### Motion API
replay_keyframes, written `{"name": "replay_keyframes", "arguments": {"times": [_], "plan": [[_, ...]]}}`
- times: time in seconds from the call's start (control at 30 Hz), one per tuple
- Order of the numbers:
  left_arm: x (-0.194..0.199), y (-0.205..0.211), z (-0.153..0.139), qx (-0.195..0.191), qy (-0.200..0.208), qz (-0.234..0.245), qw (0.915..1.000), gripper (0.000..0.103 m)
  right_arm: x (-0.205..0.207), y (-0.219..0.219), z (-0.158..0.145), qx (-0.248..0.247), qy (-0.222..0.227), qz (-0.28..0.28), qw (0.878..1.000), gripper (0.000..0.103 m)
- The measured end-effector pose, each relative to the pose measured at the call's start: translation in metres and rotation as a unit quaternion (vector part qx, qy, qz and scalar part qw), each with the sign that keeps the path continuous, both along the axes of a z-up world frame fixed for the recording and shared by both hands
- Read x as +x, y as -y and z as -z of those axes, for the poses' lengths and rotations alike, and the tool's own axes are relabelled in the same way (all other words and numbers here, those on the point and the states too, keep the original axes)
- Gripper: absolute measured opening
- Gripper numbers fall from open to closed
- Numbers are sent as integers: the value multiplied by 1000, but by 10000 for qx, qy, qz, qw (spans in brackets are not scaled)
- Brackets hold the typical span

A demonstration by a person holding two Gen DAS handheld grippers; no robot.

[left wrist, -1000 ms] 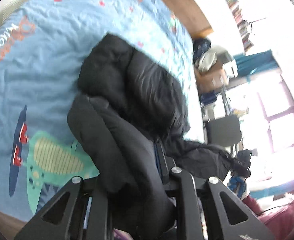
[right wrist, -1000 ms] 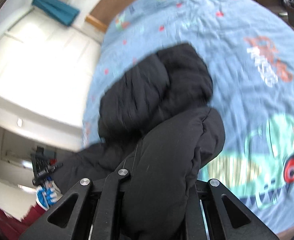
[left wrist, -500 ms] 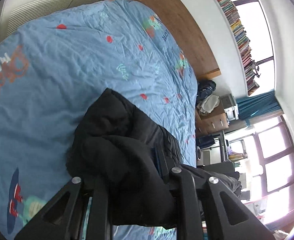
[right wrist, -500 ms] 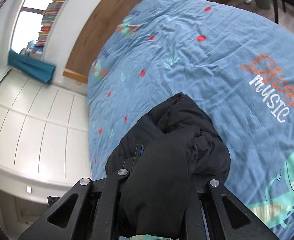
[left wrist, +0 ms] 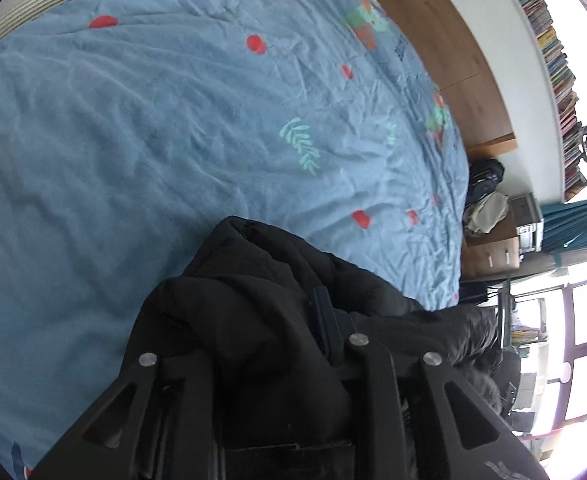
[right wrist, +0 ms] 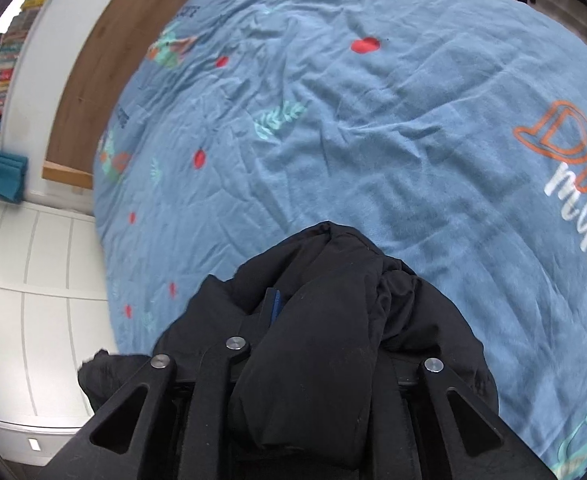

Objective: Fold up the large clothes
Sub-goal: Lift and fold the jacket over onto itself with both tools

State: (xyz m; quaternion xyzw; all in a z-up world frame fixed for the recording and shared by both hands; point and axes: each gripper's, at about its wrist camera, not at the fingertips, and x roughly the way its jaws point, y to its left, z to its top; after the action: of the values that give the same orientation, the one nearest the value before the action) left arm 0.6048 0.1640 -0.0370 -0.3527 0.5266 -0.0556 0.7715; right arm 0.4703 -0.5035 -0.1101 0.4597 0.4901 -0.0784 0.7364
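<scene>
Left wrist view: the left claw (left wrist: 277, 344) is clamped on a thick bunch of the black padded puffy jacket (left wrist: 253, 280). Fabric is piled between and over the jaws, and one blue-edged fingertip (left wrist: 325, 312) pokes through. The jacket is bunched up at the claw, above the wrinkled light-blue bed sheet with red dots and cartoon prints (left wrist: 173, 100); whether its lower part touches the bed cannot be told. A wooden headboard (left wrist: 433, 20) and a row of books on a high shelf (left wrist: 553, 40) are seen beyond.

Right wrist view: the right claw (right wrist: 293, 332) is likewise closed on a fat fold of the black padded puffy jacket (right wrist: 333, 280), with cloth draped over both jaws and a blue-edged fingertip (right wrist: 274, 304) showing. The sheet (right wrist: 373, 120) lies open ahead. White panelled cabinets (right wrist: 33, 280) are at the left.

Judged step: the jacket is being carried for laying out on the bed. To be done well: both grips kept firm, as the slick bulky fabric may creep out; claws drawn apart so the held edge is taut; the garment lowered flat on the open sheet area, with the trailing part set down first to avoid a bunched heap.
</scene>
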Motion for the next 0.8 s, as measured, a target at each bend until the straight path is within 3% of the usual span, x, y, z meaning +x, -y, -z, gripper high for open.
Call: {"name": "replay_keyframes", "arguments": {"times": [0.27,0.37,0.43,0.47,0.53,0.6,0.67,0.8], "plan": [[30,11,59,-116,-320,-47,9994,27,28,-4,47,56,-268,-16,9996,16],[35,10,64,-184,-359,-52,9992,29,32,-6,51,26,-291,-63,9996,20],[34,9,60,-251,-297,-22,9992,37,32,-4,52,122,-272,-26,9996,23],[32,7,55,-330,-240,-36,9992,40,32,-3,51,199,-232,-12,9995,29],[28,-1,43,-619,-57,-163,9979,56,33,-1,48,307,-120,-36,9995,43],[24,-9,29,-913,146,-300,9953,65,32,0,39,325,64,-46,9994,62],[21,-15,15,-1058,282,-385,9932,68,33,1,30,365,223,-84,9991,71],[18,-31,-11,-1328,501,-621,9879,71,32,10,17,508,461,84,9976,78]]}}
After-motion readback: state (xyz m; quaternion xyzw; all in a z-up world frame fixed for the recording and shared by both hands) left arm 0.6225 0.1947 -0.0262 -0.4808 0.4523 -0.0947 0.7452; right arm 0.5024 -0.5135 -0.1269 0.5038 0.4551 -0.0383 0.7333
